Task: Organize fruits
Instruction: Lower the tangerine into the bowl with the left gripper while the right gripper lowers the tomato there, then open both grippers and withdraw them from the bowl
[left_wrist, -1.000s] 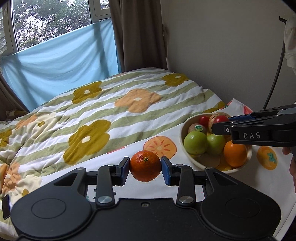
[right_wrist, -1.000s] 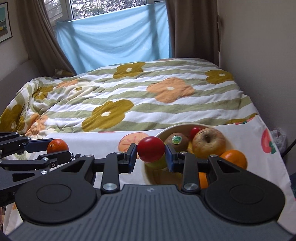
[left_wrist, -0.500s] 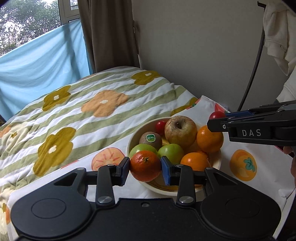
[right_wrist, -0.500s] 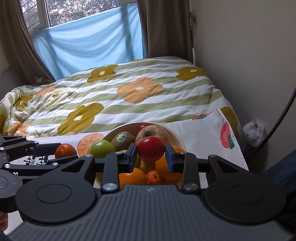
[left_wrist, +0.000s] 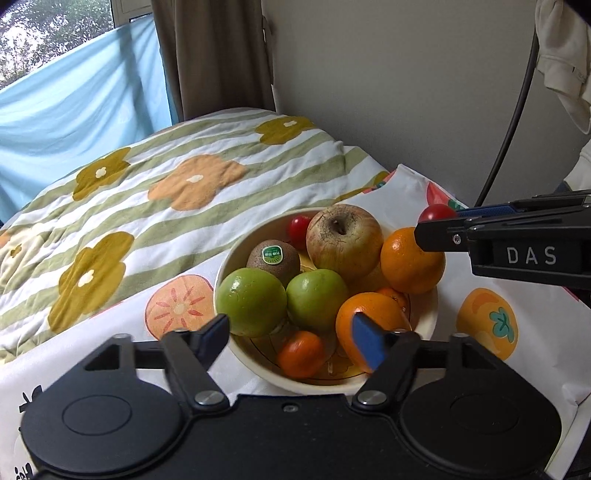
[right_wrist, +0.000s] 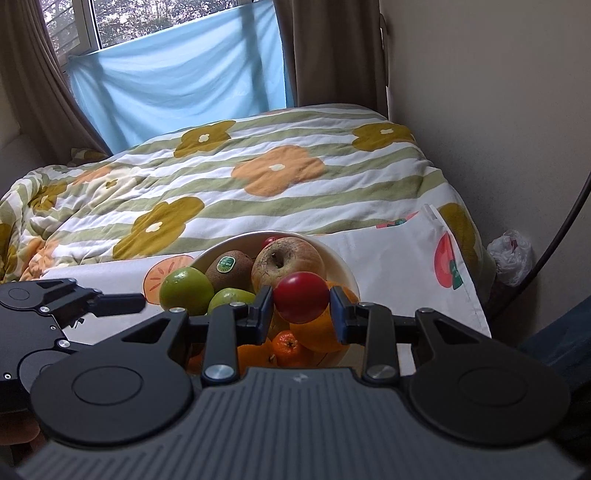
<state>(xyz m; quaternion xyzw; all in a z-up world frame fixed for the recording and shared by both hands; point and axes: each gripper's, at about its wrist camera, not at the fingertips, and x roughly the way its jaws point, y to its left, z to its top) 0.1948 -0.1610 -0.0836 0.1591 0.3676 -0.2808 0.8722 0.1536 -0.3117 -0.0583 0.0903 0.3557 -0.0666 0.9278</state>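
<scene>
Fruits filled a bowl (left_wrist: 430, 317) that sat on a printed cloth (left_wrist: 406, 188) at the near end of a bed (left_wrist: 177, 173), close to the wall (left_wrist: 388, 74) on the right. The striped quilt stretched open and flat to the left and back; the cloth's right edge dropped off beside a dark cable (right_wrist: 565, 229) and a plastic bag (right_wrist: 511, 254).

In the bowl lay an apple (left_wrist: 343, 240), stem pit facing up, two green fruits (left_wrist: 251, 301), two oranges (left_wrist: 410, 260), a kiwi (left_wrist: 273, 256) with its sticker upward and its long axis lying level, and a cherry tomato (left_wrist: 298, 227) at the back rim.

The left tool (left_wrist: 291, 338) hung over the bowl's near rim, jaws opening, pads clear of a small mandarin (left_wrist: 300, 352) lying in the bowl between and below them. One blue pad (left_wrist: 365, 341) overlapped the near orange in view; contact could not be told.

The right tool (right_wrist: 301, 310) was clamped on a red tomato (right_wrist: 301, 301) above the bowl's right side.
</scene>
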